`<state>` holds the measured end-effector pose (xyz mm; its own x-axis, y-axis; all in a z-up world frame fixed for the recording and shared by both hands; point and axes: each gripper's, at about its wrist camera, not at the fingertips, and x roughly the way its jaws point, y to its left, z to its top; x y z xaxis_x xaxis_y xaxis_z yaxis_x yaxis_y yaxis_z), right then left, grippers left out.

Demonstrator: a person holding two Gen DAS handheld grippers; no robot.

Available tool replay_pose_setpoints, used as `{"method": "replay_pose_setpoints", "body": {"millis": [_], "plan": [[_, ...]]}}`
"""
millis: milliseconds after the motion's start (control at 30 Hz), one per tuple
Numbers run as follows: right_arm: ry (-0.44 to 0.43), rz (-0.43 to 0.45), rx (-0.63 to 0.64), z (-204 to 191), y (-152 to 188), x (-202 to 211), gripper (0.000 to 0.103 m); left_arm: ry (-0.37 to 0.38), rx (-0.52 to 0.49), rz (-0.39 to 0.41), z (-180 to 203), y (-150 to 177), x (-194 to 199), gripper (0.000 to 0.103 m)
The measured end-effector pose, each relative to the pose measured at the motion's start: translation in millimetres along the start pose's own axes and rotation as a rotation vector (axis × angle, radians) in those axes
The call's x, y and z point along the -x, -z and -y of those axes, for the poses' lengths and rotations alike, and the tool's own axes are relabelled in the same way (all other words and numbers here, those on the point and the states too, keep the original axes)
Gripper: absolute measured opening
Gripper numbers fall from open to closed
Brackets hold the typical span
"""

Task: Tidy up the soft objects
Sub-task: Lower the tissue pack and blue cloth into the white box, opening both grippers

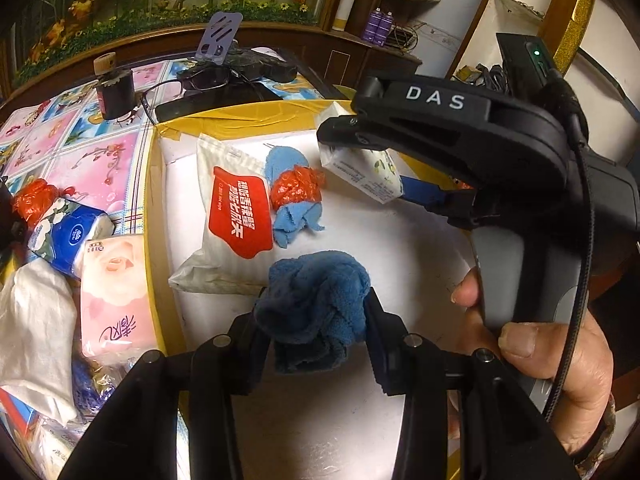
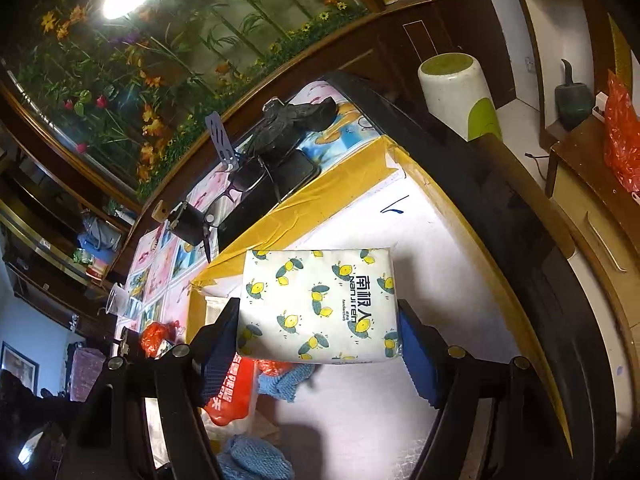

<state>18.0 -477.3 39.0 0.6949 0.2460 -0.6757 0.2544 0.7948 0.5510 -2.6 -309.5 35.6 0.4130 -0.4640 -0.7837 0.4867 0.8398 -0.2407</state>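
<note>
My left gripper point(image 1: 316, 298) is shut on a bunched dark blue fleece cloth point(image 1: 320, 320), held low over the white board point(image 1: 400, 264) with yellow taped edges. On that board lie a red-and-white wipes pack point(image 1: 236, 216) and a light blue cloth bound in red plastic point(image 1: 294, 196). My right gripper point(image 2: 318, 308) is shut on a lemon-print tissue pack point(image 2: 320, 300), its blue pads point(image 2: 412, 344) pressing both short sides. In the left wrist view that gripper point(image 1: 368, 164) carries the pack point(image 1: 368, 176) above the board's far right part, a hand on its handle.
Left of the board lie a blue tissue pack point(image 1: 68, 236), a pink tissue pack point(image 1: 116, 292), a white cloth point(image 1: 32, 320) and a red bag point(image 1: 36, 196). Glasses point(image 1: 168, 92), a black cup point(image 1: 116, 92) and a phone point(image 1: 216, 100) sit behind. A white-green stool point(image 2: 456, 92) stands beyond the table edge.
</note>
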Motion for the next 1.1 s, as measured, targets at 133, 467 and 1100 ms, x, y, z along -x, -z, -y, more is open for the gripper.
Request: {"method": "replay_pose_setpoints", "body": {"millis": [133,467,1100], "plan": [[0.012,-0.004,0.005,-1.6,1.3,-2.4,0.079,-0.002,0.017,0.006,-1.4,-1.4,0.2,0.040],[0.042,-0.002,0.025,-4.8,3.2,-1.3,0.084,0.067,0.020,0.011,-5.7,0.2,2.6,0.049],[0.000,0.078,0.047,-11.5,3.5,24.9,0.084,0.101,0.034,0.090,-8.9,1.1,15.9,0.068]]}}
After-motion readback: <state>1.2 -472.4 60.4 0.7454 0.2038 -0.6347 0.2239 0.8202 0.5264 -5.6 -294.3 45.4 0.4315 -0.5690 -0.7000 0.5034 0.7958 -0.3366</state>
